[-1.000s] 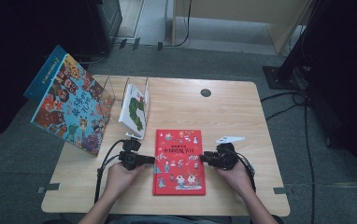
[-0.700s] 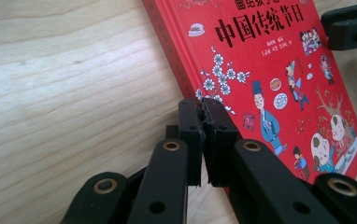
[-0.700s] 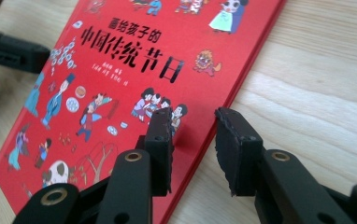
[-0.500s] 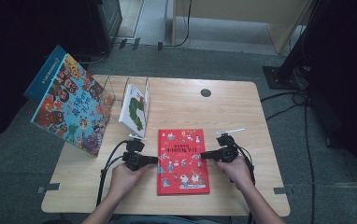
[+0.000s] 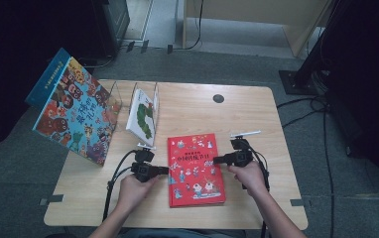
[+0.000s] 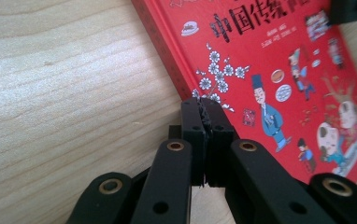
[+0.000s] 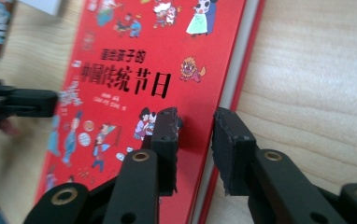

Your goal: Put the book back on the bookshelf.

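Large colourful picture book [image 5: 73,114], propped tilted at the wooden table's [image 5: 257,114] far left edge. White book with green caterpillar cover [image 5: 143,116], upright in clear holder, just right. Dark round grommet [image 5: 218,98], far centre.

A red hardcover picture book [image 5: 196,168] lies flat and closed on the near half of a light wooden table [image 5: 257,114], front cover up, its long sides running away from the person and its top edge tilted slightly left. Black Chinese title characters cross the upper cover, ringed by small cartoon figures, white blossoms and lanterns on a bright red ground. The white block of pages shows along its right edge, between the red boards.
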